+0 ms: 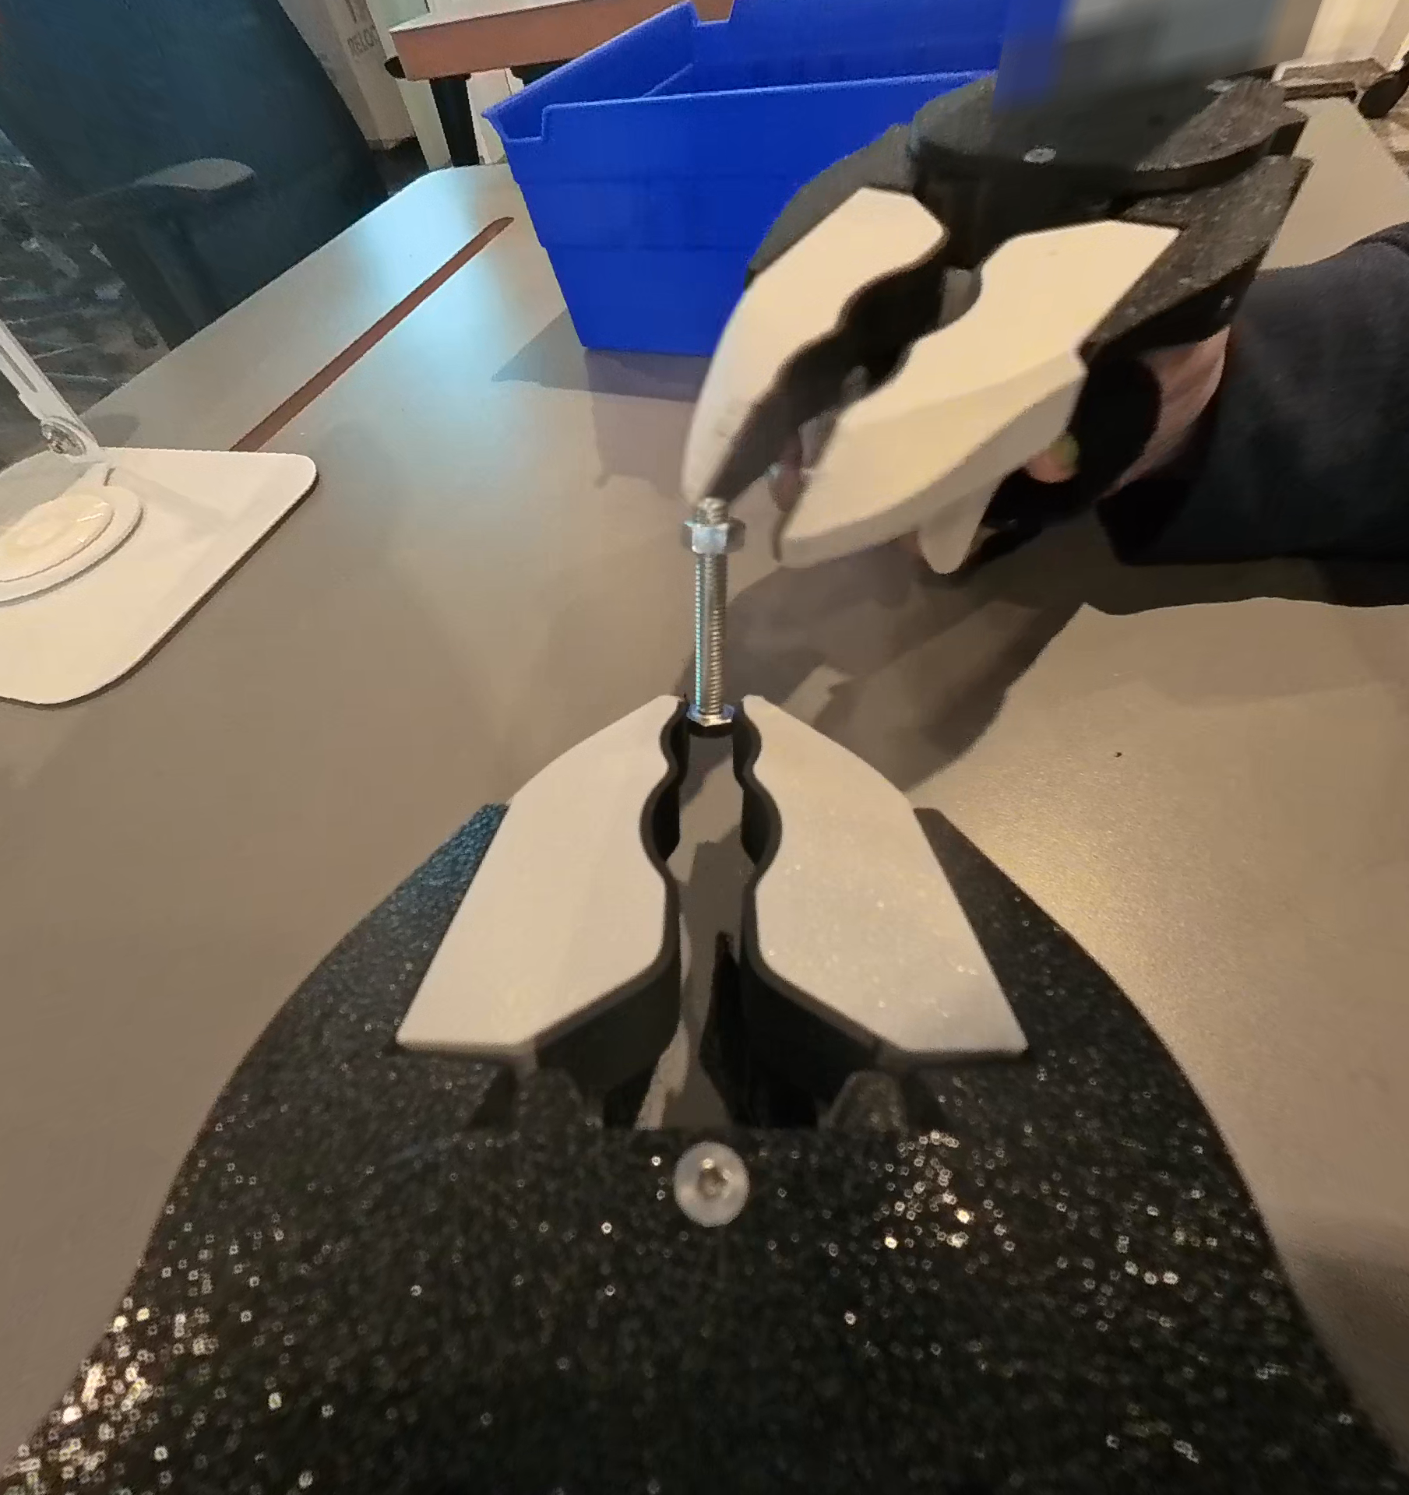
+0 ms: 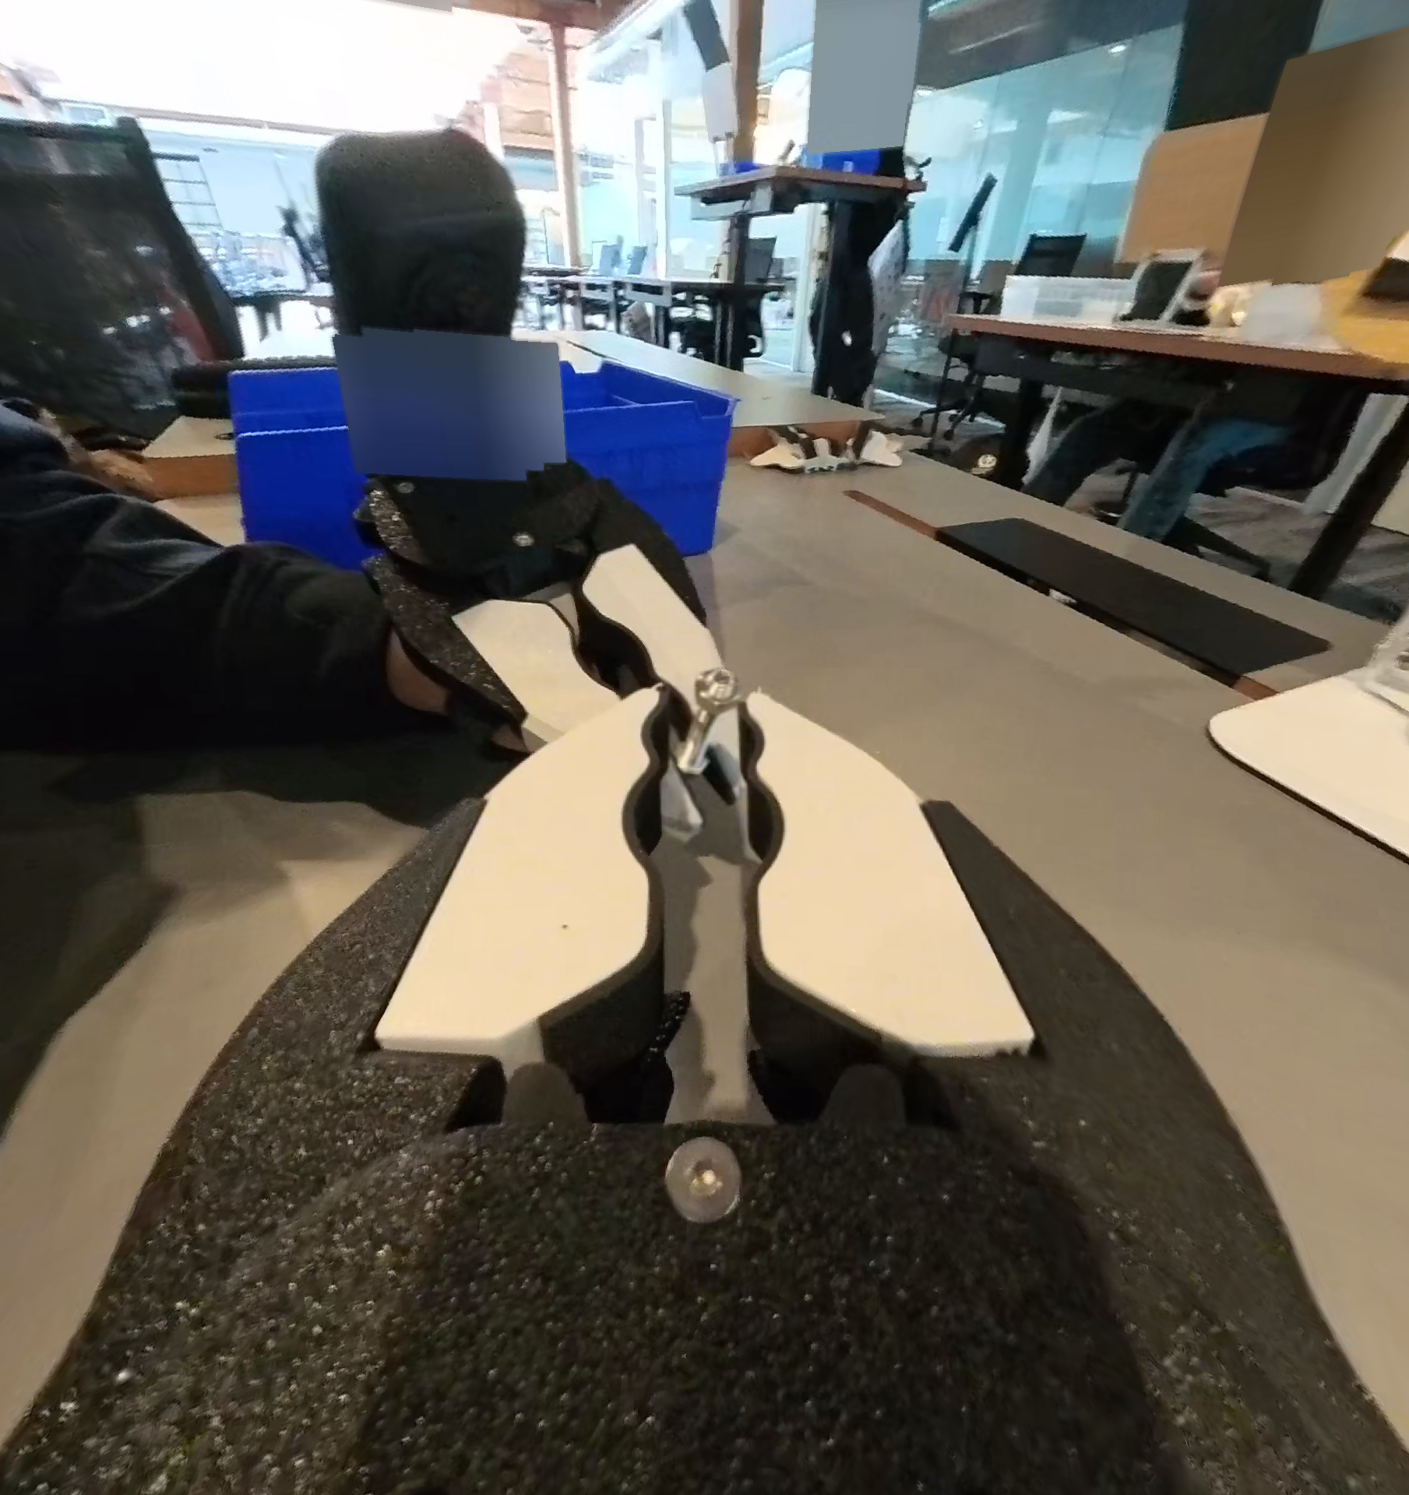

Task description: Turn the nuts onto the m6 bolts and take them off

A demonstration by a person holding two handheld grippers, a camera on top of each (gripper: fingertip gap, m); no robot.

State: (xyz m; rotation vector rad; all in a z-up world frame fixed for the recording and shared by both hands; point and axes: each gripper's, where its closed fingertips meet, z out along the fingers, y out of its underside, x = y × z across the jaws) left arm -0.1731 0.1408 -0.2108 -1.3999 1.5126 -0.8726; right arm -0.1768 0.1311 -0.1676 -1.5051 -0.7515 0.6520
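Observation:
My left gripper (image 1: 710, 716) is shut on the hex head of a long silver m6 bolt (image 1: 707, 631), which it holds above the grey table (image 1: 320, 768). A silver nut (image 1: 714, 534) sits near the bolt's threaded tip. My right gripper (image 1: 745, 514) comes in from the upper right, blurred, with its jaws a little apart around the bolt tip. One fingertip (image 1: 699, 485) touches the tip. In the right wrist view the nut (image 2: 715, 688) lies between the tips of my right gripper (image 2: 707, 697), with a gap on its left side. The left gripper's white fingers (image 2: 644, 607) show behind.
A blue plastic bin (image 1: 685, 226) stands at the back of the table and shows in the right wrist view (image 2: 644, 453). A white stand base (image 1: 118, 566) lies to the left. A black mat (image 2: 1130, 599) lies beyond. Dark-sleeved hands hold both grippers. The white stand base (image 1: 118, 566) is about 30 centimetres from my left fingertips.

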